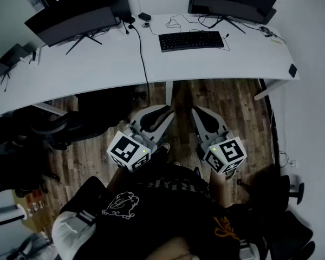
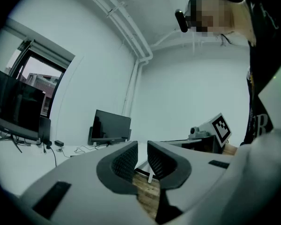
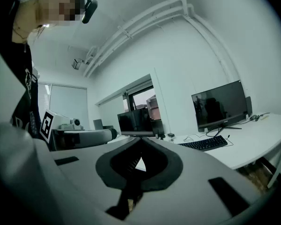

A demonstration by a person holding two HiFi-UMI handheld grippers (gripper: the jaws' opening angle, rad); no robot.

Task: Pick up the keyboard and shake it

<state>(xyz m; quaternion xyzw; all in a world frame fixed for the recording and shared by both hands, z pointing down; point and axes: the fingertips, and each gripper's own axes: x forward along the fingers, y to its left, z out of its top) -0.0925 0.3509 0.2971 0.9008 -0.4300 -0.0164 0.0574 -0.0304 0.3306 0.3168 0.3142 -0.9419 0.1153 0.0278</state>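
Zero contact's made yet: keyboard [image 1: 190,40] is laid crosswise well ahead, nearer the right gripper [image 1: 207,119] (pressed shut, empty); left gripper [image 1: 154,117] is barely cracked, empty.

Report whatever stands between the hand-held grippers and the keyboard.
Nothing visible does. The keyboard lies on the white desk. The left hand-held gripper and right hand-held gripper are held back over the wood floor, with only bare desktop ahead. A black cable runs left of that path.
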